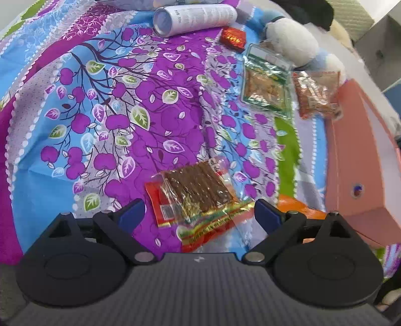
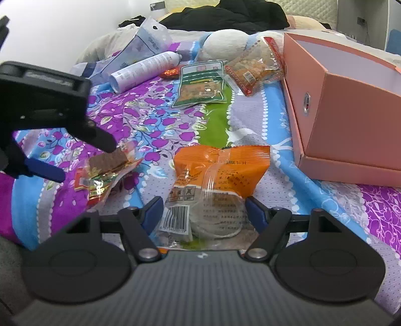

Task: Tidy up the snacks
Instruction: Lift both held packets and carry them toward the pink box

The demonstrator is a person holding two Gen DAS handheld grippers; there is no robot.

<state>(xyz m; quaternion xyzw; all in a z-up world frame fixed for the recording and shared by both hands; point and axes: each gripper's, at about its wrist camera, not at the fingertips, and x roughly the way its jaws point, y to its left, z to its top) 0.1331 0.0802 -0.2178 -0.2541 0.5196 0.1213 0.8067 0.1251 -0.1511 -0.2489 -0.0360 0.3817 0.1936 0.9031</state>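
Note:
My left gripper [image 1: 199, 213] is open, its jaws on either side of a clear packet of brown sticks [image 1: 198, 190] with a red and gold end, lying on the floral bedsheet. My right gripper [image 2: 203, 213] is open around an orange and clear packet [image 2: 215, 185] holding a round pale cake. The left gripper [image 2: 82, 160] shows at the left of the right wrist view, over the brown stick packet [image 2: 107, 168]. A green snack packet [image 1: 267, 85] [image 2: 201, 84] and a red snack packet [image 1: 315, 92] [image 2: 253, 71] lie farther away.
An open salmon-pink cardboard box [image 2: 351, 133] [image 1: 351, 160] stands to the right. A white spray can [image 1: 193, 17] [image 2: 145, 70], a small red foil sweet [image 1: 233, 37], a white plush toy [image 1: 290, 41] and a clear plastic bag [image 2: 147, 42] lie at the far end.

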